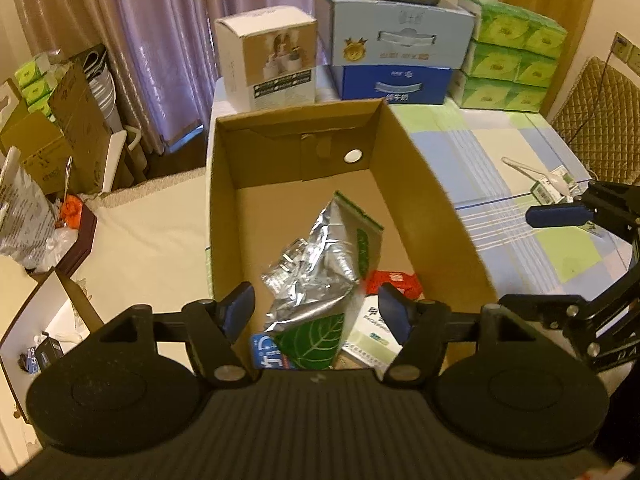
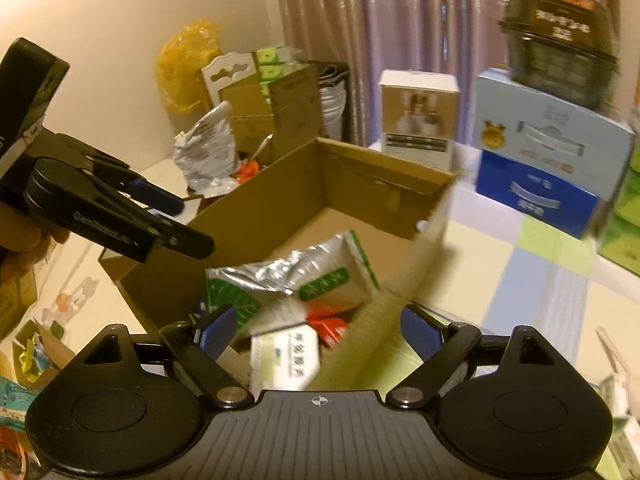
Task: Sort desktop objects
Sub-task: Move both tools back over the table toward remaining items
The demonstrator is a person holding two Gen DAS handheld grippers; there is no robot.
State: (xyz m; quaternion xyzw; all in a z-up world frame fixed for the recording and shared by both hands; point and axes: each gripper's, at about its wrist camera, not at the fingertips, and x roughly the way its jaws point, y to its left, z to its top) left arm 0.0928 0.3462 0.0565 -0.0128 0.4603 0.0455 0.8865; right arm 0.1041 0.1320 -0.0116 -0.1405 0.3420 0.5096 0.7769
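The left gripper has its 2 fingers spread and empty above the cardboard box. Between them, lower in the box, lies the silver pouch. The right gripper is also spread, holding nothing, with a white packet between its fingers.

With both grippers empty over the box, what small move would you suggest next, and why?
Probably swing the right gripper toward the small green-and-white carton lying on the checked tablecloth: it remains outside the open brown cardboard box, and both grippers' jaws stand open, holding nothing.
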